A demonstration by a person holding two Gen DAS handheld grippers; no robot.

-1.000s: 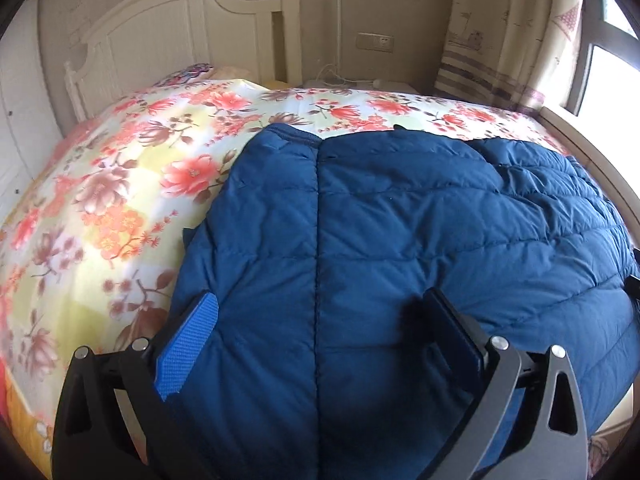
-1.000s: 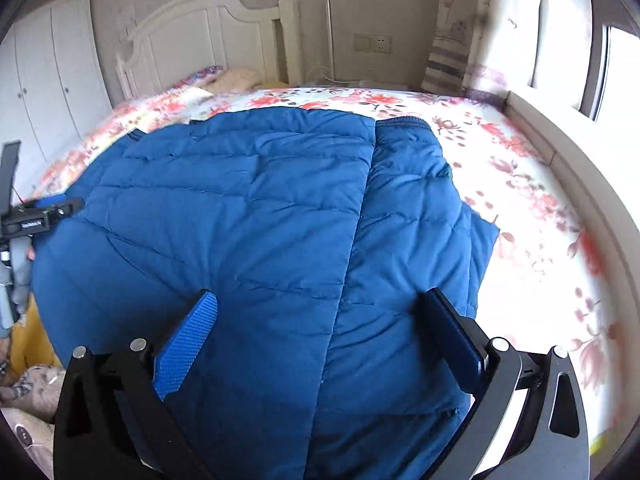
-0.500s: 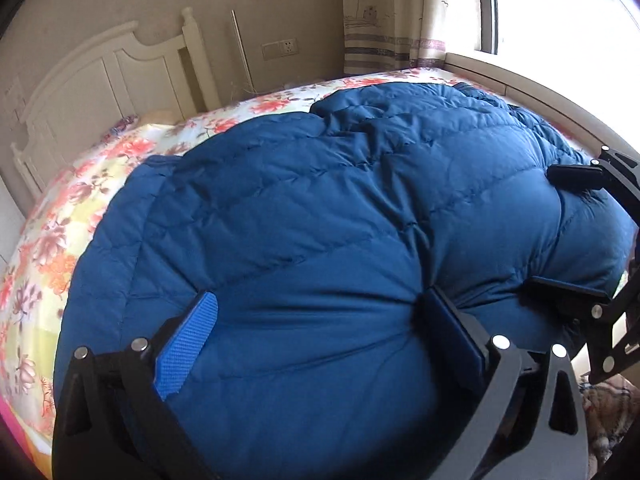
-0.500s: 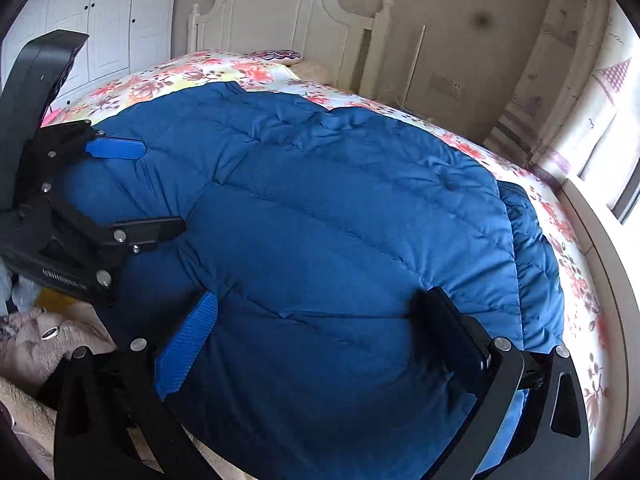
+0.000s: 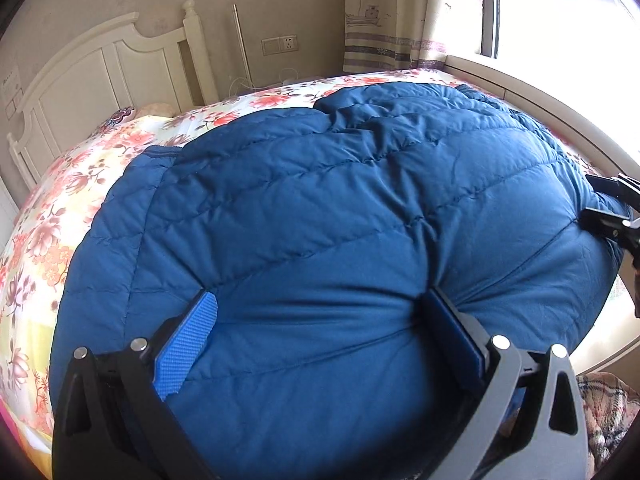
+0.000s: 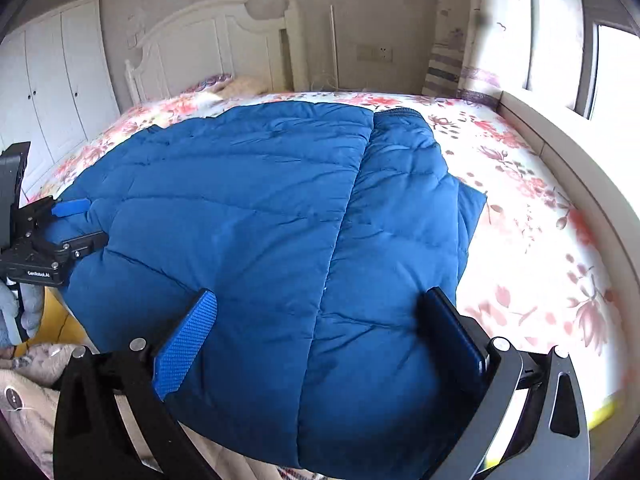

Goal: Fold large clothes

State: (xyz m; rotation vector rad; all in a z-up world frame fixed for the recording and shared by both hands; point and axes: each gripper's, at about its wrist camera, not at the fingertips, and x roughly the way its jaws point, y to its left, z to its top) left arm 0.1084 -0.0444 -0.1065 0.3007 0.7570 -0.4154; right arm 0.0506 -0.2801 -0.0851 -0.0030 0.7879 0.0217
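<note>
On the bed (image 6: 532, 200), the jacket (image 6: 260, 220) now lies flatter.

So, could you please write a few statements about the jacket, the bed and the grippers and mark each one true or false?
1. The blue quilted jacket lies on a bed with a floral sheet. True.
2. The left gripper is shut flat on the sheet. False: its jaws are open, with jacket fabric bulging between them.
3. The bed has a white headboard. True.
4. The right gripper holds a red towel. False: it is open over the jacket's near edge.
5. The window has a curtain beside it. True.
</note>
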